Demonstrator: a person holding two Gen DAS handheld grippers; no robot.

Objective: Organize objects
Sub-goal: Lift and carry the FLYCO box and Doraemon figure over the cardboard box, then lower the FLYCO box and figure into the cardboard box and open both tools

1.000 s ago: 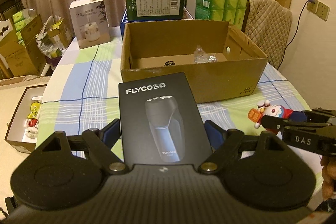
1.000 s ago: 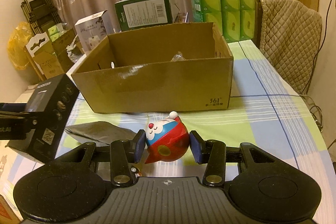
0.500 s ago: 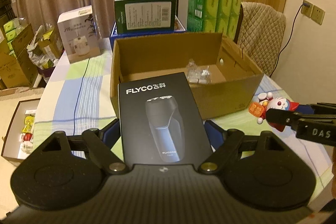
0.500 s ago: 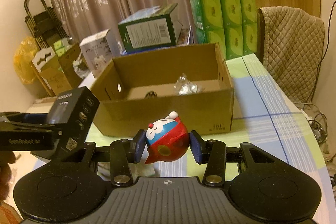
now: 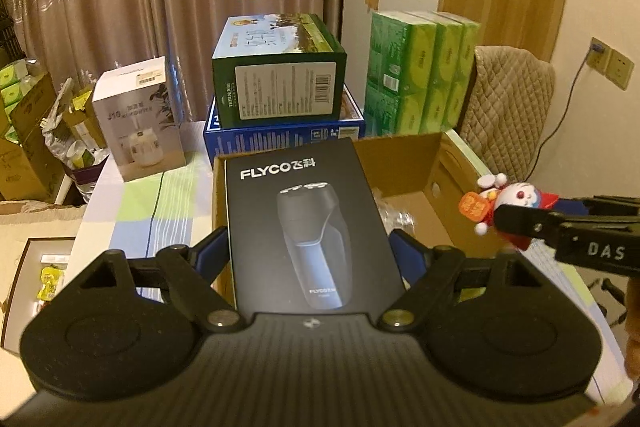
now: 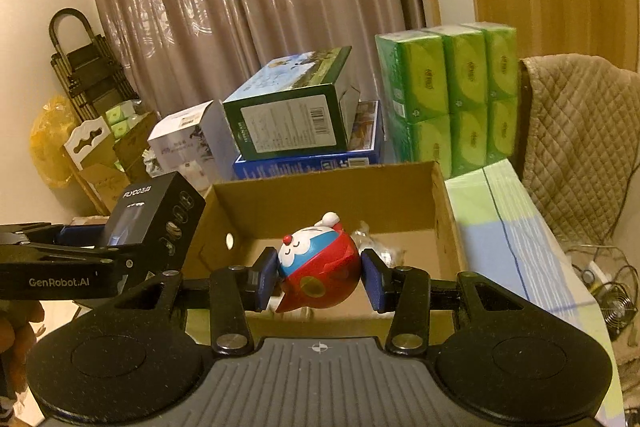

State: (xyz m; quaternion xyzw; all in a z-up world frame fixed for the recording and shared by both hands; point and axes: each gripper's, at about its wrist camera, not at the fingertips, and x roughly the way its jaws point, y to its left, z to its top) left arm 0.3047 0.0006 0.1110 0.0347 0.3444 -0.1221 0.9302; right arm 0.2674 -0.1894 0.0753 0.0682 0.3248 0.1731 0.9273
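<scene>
Both loads carried up from table level to over cardboard box near edge since a second ago; left gripper pinching shaver box above left wall; right gripper pinching round toy over interior; release into box likely next.

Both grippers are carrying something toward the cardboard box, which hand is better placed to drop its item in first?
Probably the right. The right gripper holds the Doraemon toy in front of the cardboard box opening. The left gripper holds the larger FLYCO shaver box nearer the box's left wall.
</scene>
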